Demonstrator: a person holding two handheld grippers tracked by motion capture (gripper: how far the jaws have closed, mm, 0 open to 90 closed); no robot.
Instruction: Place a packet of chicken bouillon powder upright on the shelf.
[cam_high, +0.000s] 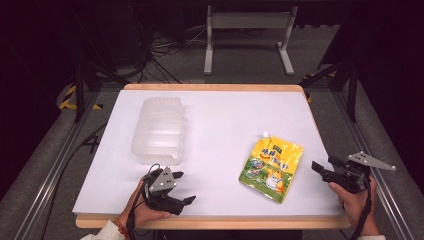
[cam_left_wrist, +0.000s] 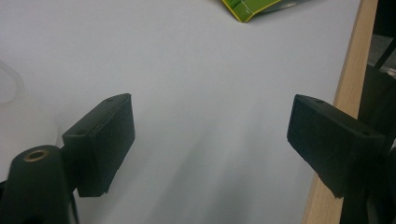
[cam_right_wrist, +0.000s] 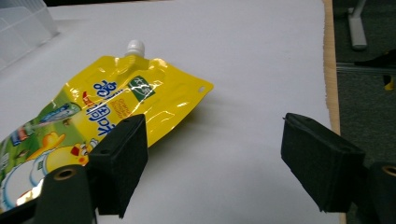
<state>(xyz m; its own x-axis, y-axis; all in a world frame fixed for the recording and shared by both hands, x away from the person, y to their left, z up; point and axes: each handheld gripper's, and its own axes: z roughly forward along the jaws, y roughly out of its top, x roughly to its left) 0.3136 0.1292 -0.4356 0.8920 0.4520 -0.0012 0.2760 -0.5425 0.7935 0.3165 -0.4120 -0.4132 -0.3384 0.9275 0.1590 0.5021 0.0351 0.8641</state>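
The yellow spouted drink pouch (cam_high: 271, 169) lies flat on the white surface (cam_high: 220, 125), right of centre and toward the near edge, its white screw cap (cam_high: 264, 135) pointing away from the person and its green-and-yellow bottom end toward them. Its long axis runs roughly from the near edge to the far one, leaning slightly so the cap sits a little left of the bottom corner. The right gripper (cam_high: 320, 171) hovers just beside the pouch's right edge, near the surface's right border, jaws released and standing wide with nothing between them; in the right gripper view the pouch (cam_right_wrist: 112, 112) lies ahead and to the left of the jaws, one jaw overlapping its printed face in the picture without pressing on it. The left gripper (cam_high: 182, 190) rests low near the front edge, well apart from the pouch, its jaws also released and empty over bare surface, with a corner of the pouch (cam_left_wrist: 252, 7) at the top of its view. The right hand is clearly nearer, so a short sideways reach to the left looks the likely approach. A clear plastic compartmented bin (cam_high: 159, 130) stands at the left, far from the pouch.
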